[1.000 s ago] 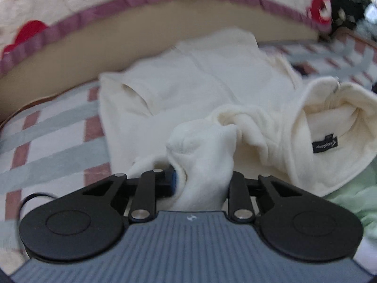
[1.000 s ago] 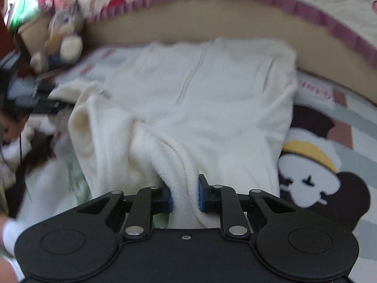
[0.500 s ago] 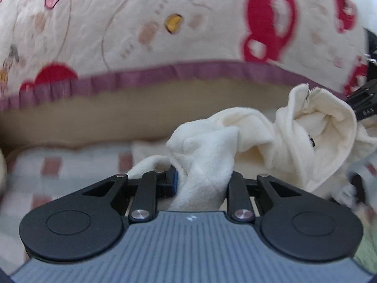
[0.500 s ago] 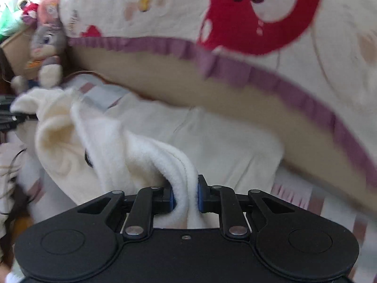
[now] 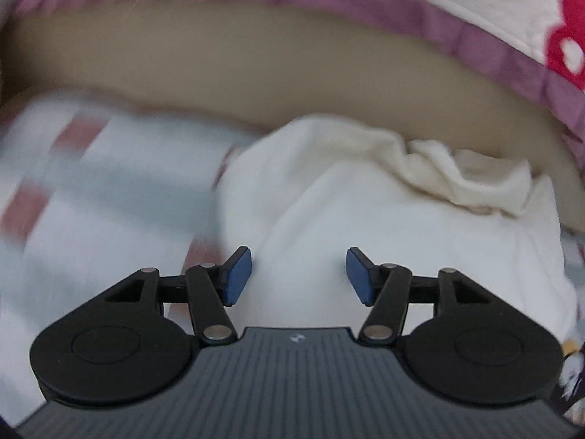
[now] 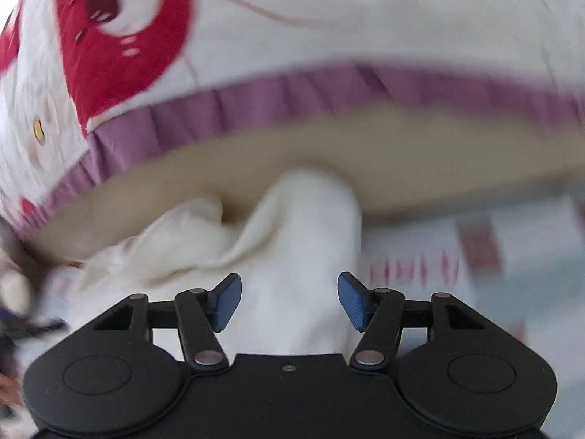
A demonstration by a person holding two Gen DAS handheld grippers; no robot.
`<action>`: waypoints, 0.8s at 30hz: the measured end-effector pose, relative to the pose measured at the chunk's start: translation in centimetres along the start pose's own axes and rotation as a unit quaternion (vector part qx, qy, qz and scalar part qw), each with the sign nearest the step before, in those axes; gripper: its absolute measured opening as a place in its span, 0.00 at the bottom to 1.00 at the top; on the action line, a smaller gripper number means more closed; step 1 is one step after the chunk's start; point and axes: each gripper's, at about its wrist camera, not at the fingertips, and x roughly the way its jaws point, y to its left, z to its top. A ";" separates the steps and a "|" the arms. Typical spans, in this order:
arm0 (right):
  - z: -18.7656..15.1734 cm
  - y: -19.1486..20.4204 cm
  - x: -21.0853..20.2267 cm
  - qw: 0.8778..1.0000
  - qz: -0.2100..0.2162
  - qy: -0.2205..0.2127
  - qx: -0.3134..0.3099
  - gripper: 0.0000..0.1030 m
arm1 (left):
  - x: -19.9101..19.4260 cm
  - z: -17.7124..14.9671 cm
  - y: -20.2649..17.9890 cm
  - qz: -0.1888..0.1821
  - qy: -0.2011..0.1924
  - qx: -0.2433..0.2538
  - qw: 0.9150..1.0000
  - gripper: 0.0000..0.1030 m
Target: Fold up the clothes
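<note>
One cream garment [image 5: 384,219], one quilt [image 6: 329,18], one checked sheet [image 5: 91,190], two grippers.

I can read no text in either view; red marks on the checked sheet [image 6: 413,274], right of the right jaws, are too blurred to decipher.

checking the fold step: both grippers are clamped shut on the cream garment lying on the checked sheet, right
Not quite. Neither is clamped: the left gripper and right gripper have their jaws opening, blue pads clear of the cream garment between them, as each wrist view shows. The garment does lie on the checked sheet.
</note>
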 end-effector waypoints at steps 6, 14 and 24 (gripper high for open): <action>-6.4 -2.4 -2.6 0.997 0.046 0.016 0.067 0.62 | -2.6 -5.0 3.4 -0.009 0.029 -0.110 0.993 0.59; -8.0 -1.5 -0.3 0.998 0.042 -0.001 0.045 0.62 | -2.6 -8.2 7.0 -0.088 0.028 -0.242 0.966 0.60; -6.1 -0.3 1.2 0.987 0.159 0.013 -0.029 0.13 | -0.8 -6.9 6.5 -0.091 -0.014 -0.257 0.962 0.61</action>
